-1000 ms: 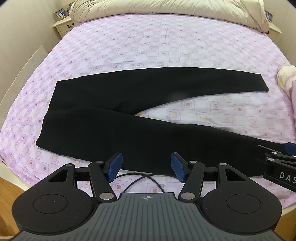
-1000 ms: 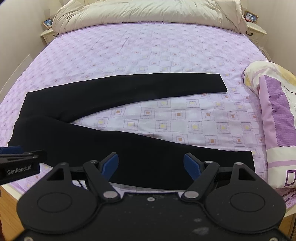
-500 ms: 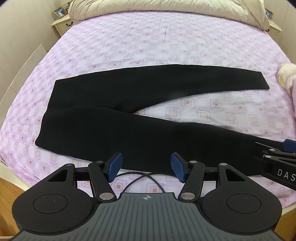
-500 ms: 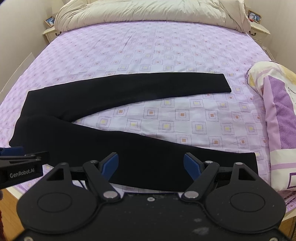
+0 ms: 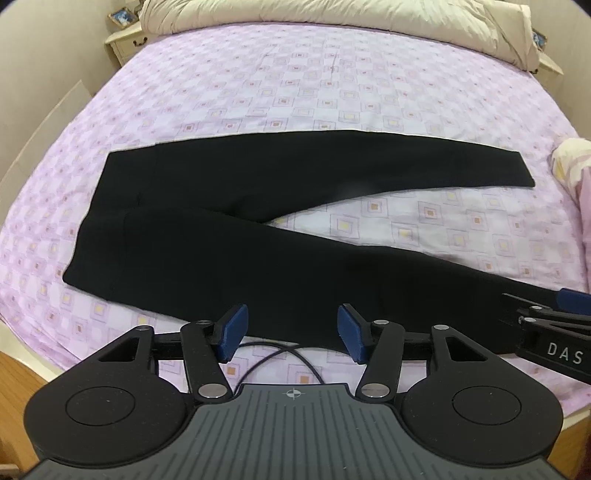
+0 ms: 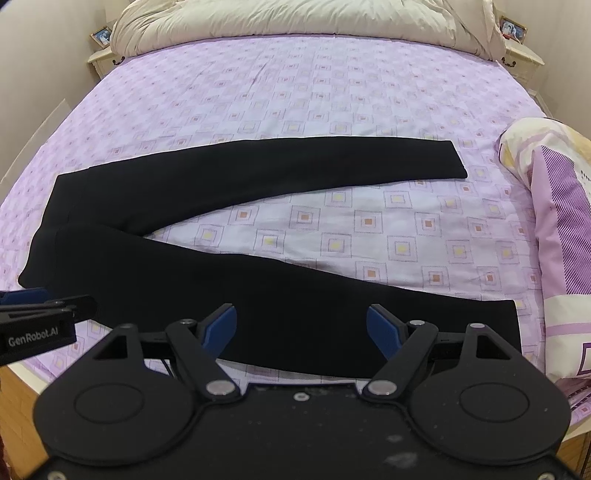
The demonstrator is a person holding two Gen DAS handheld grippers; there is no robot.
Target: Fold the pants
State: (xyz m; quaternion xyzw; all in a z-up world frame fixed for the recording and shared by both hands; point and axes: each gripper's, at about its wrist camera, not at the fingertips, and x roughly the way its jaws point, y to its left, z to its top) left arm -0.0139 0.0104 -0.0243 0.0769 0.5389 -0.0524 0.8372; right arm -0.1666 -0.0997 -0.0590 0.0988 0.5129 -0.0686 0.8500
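Black pants lie flat on the purple patterned bed sheet, waist at the left, the two legs spread apart in a V toward the right. They also show in the right wrist view. My left gripper is open and empty, just above the near edge of the near leg. My right gripper is open and empty, over the near leg toward its hem. Each gripper shows at the edge of the other's view.
A cream duvet is piled at the head of the bed. A folded purple and cream quilt lies at the right edge. Nightstands with photo frames stand at both far corners. The wooden bed edge is near me.
Both grippers have edged forward and slightly up over the bed; the pants sit a little lower in both views. Both stay open, and the pants have not moved.
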